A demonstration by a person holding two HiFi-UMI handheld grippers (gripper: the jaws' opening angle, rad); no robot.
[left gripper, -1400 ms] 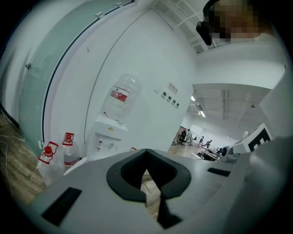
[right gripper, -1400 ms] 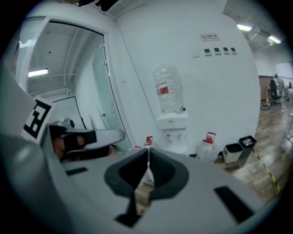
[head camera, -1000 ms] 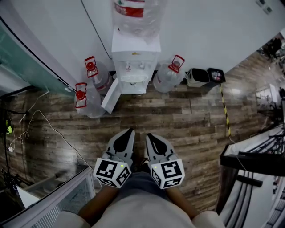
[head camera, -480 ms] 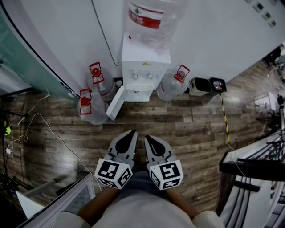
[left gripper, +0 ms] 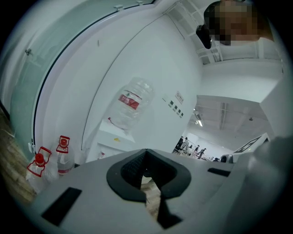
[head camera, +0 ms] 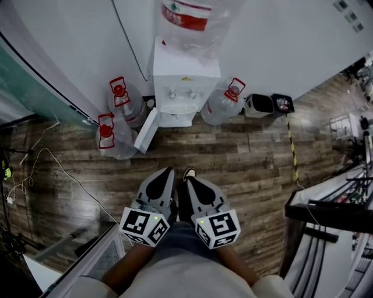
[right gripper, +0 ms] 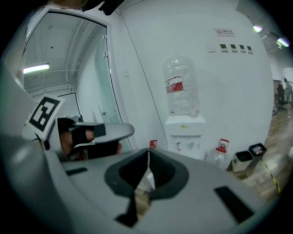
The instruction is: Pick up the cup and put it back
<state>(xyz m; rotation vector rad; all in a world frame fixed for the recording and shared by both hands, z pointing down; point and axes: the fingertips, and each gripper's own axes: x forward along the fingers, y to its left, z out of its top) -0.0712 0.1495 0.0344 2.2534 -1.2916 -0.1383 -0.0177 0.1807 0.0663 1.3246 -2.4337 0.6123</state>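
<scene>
Facing the water dispenser [head camera: 184, 87] across the wood floor [head camera: 245, 160], the left gripper [head camera: 168, 172] and right gripper [head camera: 190, 182] sit side by side, each clenched with nothing between its jaws. No view lets me tell where the cup is

Nothing legible: print on the red label [head camera: 187, 14] of the clear upturned water bottle [head camera: 195, 43] and the small white wall sign [right gripper: 224, 32] is blurred.

Grey left claw [head camera: 167, 171] and right claw [head camera: 190, 180] bear black-and-white marker cubes [head camera: 144, 226].
</scene>
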